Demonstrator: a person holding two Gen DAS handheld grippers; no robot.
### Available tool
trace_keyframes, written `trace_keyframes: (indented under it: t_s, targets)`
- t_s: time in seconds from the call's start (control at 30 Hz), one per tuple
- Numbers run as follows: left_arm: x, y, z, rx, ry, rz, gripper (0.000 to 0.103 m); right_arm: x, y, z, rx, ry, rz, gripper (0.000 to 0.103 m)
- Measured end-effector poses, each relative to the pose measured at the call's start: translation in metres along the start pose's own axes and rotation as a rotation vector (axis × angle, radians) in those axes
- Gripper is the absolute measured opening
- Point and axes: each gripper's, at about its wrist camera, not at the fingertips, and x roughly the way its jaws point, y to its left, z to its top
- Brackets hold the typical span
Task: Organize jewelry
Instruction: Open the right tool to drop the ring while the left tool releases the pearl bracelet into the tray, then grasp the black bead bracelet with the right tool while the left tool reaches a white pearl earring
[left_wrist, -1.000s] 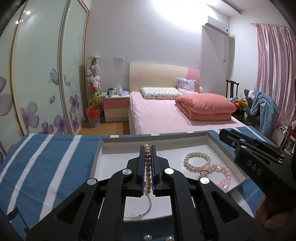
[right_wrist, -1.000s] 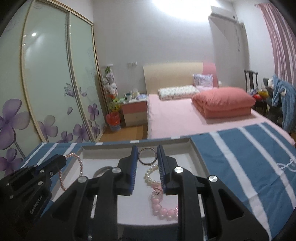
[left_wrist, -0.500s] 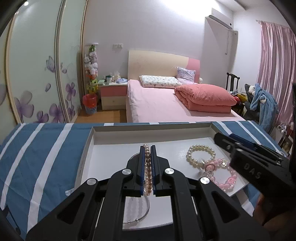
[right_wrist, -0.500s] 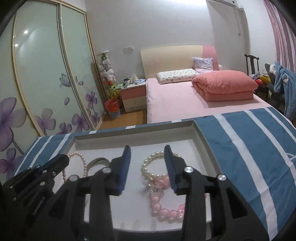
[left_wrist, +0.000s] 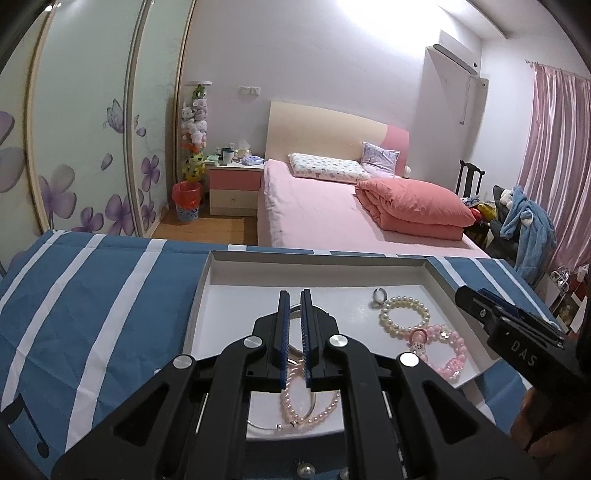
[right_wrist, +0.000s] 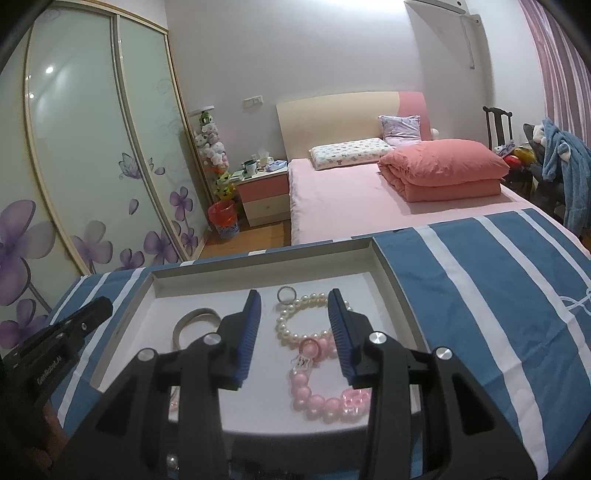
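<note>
A white shallow tray (left_wrist: 236, 284) (right_wrist: 384, 273) lies on the blue striped cloth. My left gripper (left_wrist: 294, 299) hovers over its left part with a small gap between the fingers, empty. Below it lie a pink pearl bracelet (left_wrist: 310, 413) and a silver bangle (left_wrist: 266, 424) (right_wrist: 195, 321). My right gripper (right_wrist: 293, 299) is open over a white pearl bracelet (right_wrist: 295, 325) (left_wrist: 404, 317), a silver ring (right_wrist: 287, 294) (left_wrist: 379, 295) and a pink bead bracelet (right_wrist: 325, 402) (left_wrist: 443, 350) with a charm.
The blue and white striped cloth (left_wrist: 92, 295) (right_wrist: 480, 295) covers the table around the tray. Two loose pearl pieces (left_wrist: 306, 469) lie on the cloth at the near edge. A bed (left_wrist: 332, 214), nightstand and wardrobe stand beyond the table.
My left gripper has let go of the pink pearl bracelet, which now lies in the tray. My right gripper has opened wide and the ring lies in the tray.
</note>
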Motion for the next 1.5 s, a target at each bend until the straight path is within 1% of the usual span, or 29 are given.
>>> trace_keyframes:
  t_s: [0.2,0.33,0.4,0.57,0.67,0.7,0.77,0.83,0.93,1.17,1.2,1.23,1.27,1.33,1.37,1.4,1.5]
  targets:
    - [-0.016,0.006,-0.003,-0.003,-0.005,0.003,0.007,-0.022,0.000,-0.010,-0.028,0.008,0.008,0.038]
    - [-0.029,0.012,-0.013,0.007,0.010,0.007,0.008,-0.033,-0.004,-0.024,-0.054,0.066,0.027,0.038]
    - [-0.035,0.016,-0.021,0.015,0.024,0.011,0.013,-0.037,-0.005,-0.036,-0.075,0.113,0.045,0.038]
    - [-0.045,0.027,-0.040,0.027,0.068,0.031,0.035,-0.037,-0.002,-0.065,-0.137,0.247,0.086,0.038]
    - [-0.047,0.032,-0.050,0.037,0.099,0.041,0.038,-0.034,0.005,-0.079,-0.195,0.301,0.078,0.038]
    - [-0.048,0.034,-0.053,0.037,0.109,0.042,0.039,-0.033,0.006,-0.082,-0.199,0.313,0.079,0.038]
    - [-0.051,0.038,-0.057,0.033,0.119,0.043,0.045,-0.032,0.006,-0.085,-0.192,0.326,0.090,0.038]
    - [-0.053,0.040,-0.061,0.032,0.120,0.051,0.046,-0.034,0.009,-0.086,-0.197,0.324,0.106,0.038]
    - [-0.051,0.043,-0.066,0.028,0.134,0.063,0.046,-0.033,0.015,-0.085,-0.223,0.312,0.084,0.038]
    - [-0.052,0.044,-0.073,0.034,0.151,0.048,0.046,-0.012,0.022,-0.086,-0.251,0.352,0.054,0.037]
    - [-0.053,0.042,-0.073,0.040,0.153,0.042,0.046,-0.013,0.021,-0.087,-0.247,0.350,0.056,0.028]
    - [-0.053,0.040,-0.073,0.046,0.156,0.036,0.046,-0.013,0.021,-0.087,-0.246,0.356,0.054,0.015]
    - [-0.052,0.038,-0.073,0.051,0.159,0.030,0.046,-0.014,0.020,-0.088,-0.258,0.350,0.030,0.015]
    - [-0.050,0.033,-0.074,0.063,0.171,0.014,0.046,-0.016,0.016,-0.088,-0.242,0.351,0.035,0.014]
    - [-0.048,0.029,-0.074,0.070,0.180,0.000,0.046,-0.018,0.012,-0.088,-0.230,0.348,0.025,0.014]
    - [-0.047,0.027,-0.075,0.078,0.190,-0.011,0.046,-0.019,0.009,-0.088,-0.220,0.343,0.019,0.011]
    - [-0.040,0.013,-0.080,0.115,0.228,-0.038,0.046,-0.022,-0.006,-0.086,-0.166,0.341,-0.021,0.011]
